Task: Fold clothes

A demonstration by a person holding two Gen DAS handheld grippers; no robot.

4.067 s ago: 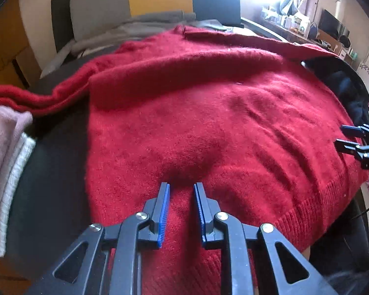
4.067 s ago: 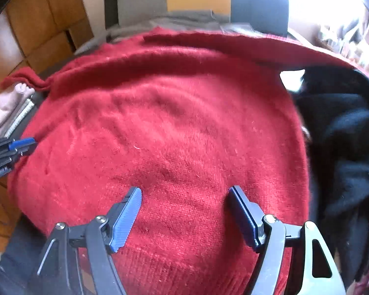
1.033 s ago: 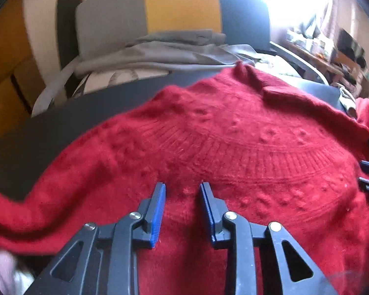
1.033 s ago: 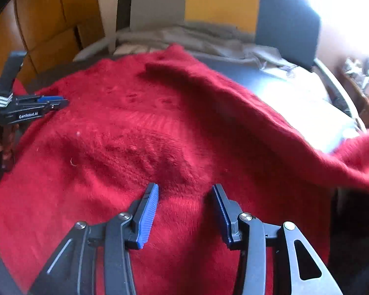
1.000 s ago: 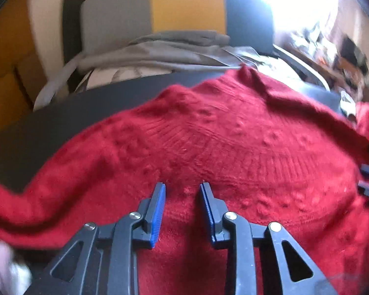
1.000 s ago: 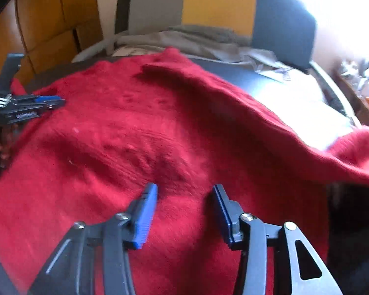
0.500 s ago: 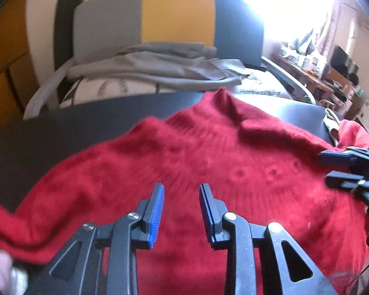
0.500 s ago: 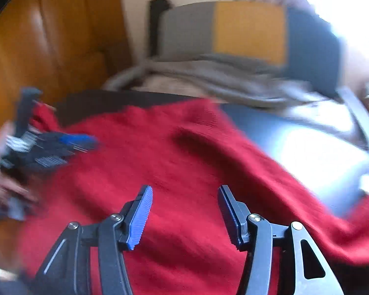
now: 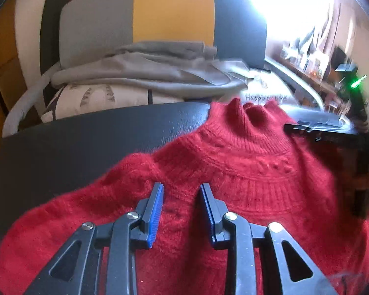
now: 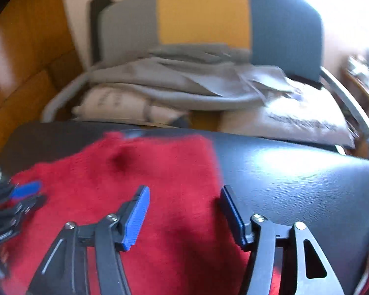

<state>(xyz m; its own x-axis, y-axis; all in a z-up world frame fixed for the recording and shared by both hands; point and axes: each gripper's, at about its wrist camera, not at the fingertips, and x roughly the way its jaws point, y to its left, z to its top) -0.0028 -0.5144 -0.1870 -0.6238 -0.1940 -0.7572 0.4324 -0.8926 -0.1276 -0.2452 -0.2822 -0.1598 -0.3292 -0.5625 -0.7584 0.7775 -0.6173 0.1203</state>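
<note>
Red, fuzzy knit covers most of the near side of the dark table (image 9: 91, 142): a red sweater (image 9: 246, 177) lies spread on the smooth, faintly pebbled leather-like top, its ribbed roll collar pointing toward the far edge and a band of raised bobbles and ribbing curving round the yoke. One shoulder and sleeve trail off toward the lower left of the left wrist view. The left gripper (image 9: 182, 191) hangs just over the knit near that shoulder, its blue-padded jaws parted with nothing clamped between them, only wool seen below the gap. The right gripper (image 10: 184, 199) sits over the straight edge of the sweater where red wool meets bare table; its jaws are opening and hold nothing, one pad above the knit and the other above the dark surface. In the left wrist view the right gripper appears as a blurred black shape just beside the collar. Beyond the table stands a chair (image 9: 172, 12) with a padded back in grey, mustard-yellow and dark blue panels; on its seat a crumpled grey garment (image 9: 145, 73) lies on top of a pale printed cushion (image 9: 98, 98).
</note>
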